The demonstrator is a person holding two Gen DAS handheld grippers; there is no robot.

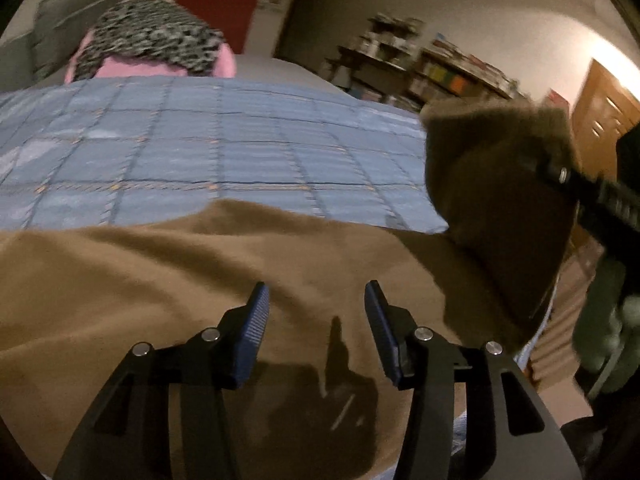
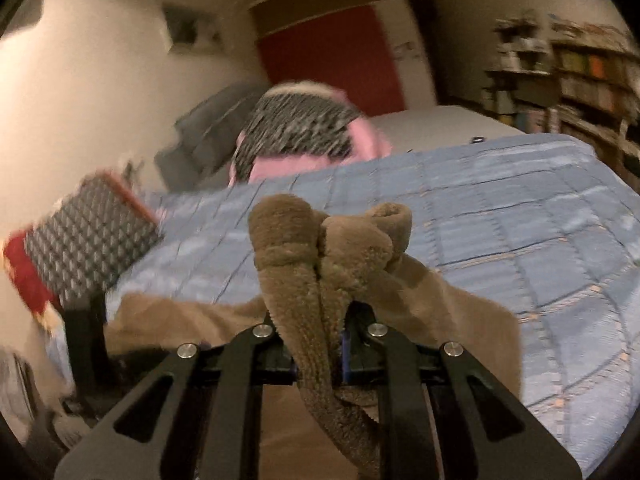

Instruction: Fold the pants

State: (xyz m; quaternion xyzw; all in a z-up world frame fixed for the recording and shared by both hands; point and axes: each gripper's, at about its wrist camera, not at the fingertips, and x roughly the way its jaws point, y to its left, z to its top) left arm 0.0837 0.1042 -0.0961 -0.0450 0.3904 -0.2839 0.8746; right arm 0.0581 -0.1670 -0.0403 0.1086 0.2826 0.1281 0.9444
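Observation:
Brown fleece pants (image 1: 168, 280) lie spread on a blue quilted bed cover (image 1: 200, 152). My left gripper (image 1: 316, 300) is open and empty, hovering just above the flat brown cloth. My right gripper (image 2: 318, 344) is shut on a bunched edge of the pants (image 2: 320, 248) and holds it lifted above the bed. In the left wrist view that lifted part (image 1: 492, 200) hangs at the right, with the right gripper (image 1: 560, 176) behind it.
A pink pillow with a black-and-white speckled cover (image 1: 156, 40) lies at the bed's head. A patterned red-edged cushion (image 2: 84, 240) sits at the left edge. Bookshelves (image 1: 448, 72) and a wooden door (image 1: 604, 120) stand to the right of the bed.

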